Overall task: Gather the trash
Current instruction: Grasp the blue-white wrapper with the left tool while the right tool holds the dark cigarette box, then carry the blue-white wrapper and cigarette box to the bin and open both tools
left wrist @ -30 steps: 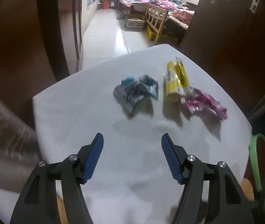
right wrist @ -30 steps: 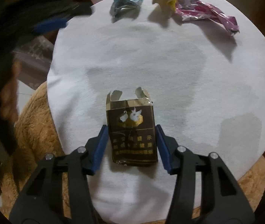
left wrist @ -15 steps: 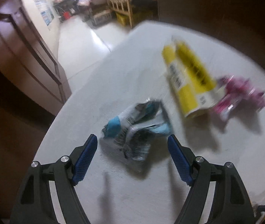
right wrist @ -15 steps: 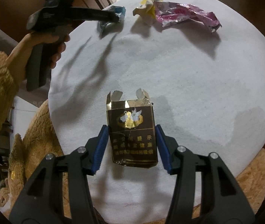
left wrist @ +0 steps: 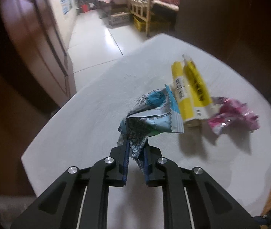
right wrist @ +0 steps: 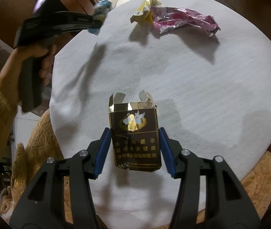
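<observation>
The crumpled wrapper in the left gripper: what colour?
Blue and silver wrapper, clearest in the left wrist view.

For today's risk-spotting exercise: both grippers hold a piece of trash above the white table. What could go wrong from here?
1. The left gripper pinches only a crumpled tail of the blue wrapper; most of it hangs free, so it might slip out.
2. The right gripper holds the torn dark cigarette pack by its sides; the soft pack could crush or slide.
3. The yellow wrapper and pink wrapper lie touching, so grabbing one may drag the other.
</observation>
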Demonstrator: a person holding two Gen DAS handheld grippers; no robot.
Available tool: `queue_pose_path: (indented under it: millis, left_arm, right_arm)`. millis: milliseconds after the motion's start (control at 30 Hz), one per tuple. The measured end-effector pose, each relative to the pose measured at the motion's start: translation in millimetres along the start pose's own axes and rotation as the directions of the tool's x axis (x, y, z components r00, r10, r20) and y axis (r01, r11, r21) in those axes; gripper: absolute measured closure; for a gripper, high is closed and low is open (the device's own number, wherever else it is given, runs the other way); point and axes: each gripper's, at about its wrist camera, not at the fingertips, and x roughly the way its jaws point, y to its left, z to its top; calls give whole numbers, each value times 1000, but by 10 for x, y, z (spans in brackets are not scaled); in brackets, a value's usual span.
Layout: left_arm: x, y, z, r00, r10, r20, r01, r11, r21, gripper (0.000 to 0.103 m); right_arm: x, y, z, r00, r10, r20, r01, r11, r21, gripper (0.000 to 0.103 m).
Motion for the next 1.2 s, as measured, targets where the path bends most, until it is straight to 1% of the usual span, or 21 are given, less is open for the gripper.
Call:
queue_pose_path:
  millis: [100,233,367,433,533,633,800,967,1200]
  left_arm:
    - [-239,-23,-132,1000,-13,29,15,998,-57,93]
    - [-516,-91,-282,998,-38,59,44,994,-97,93]
    - [-798,-185,-438,990,-99,102,114,981,-154,93]
    - [-854,-284,-453,988,-107,112,122,983,-137,93]
    - [-1035,-407,-432,983,-97,156,111,990,-87,93]
    - [-1153,-485,-384,977,-100,187,113,992,-63,93]
    - [-1306,-567,-374,972,-109,208,121,992,-45,93]
    - [-1439,-629,-358,967,-107,230,119,992,-37,92]
    - [-1626,-766,-369,955,-113,274,119,993,-4,92]
  right_arm:
    - [-17,30,-15,1000,-3,9,3,1000,-3,53]
    - [-101,6,-17,999,-6,36,6,1000,6,53]
    - [-231,-21,-19,998,-9,65,8,1000,21,53]
    - [-286,-50,-7,997,-10,82,8,1000,29,53]
    - [-372,-83,6,994,-13,110,8,999,42,53]
    - [-444,-121,22,991,-20,134,13,998,54,53]
    - [-584,-222,78,984,-28,176,13,996,85,53]
    - [-851,-336,155,968,-35,247,7,993,115,53]
    - [-1135,-434,230,946,-36,321,-9,990,139,53]
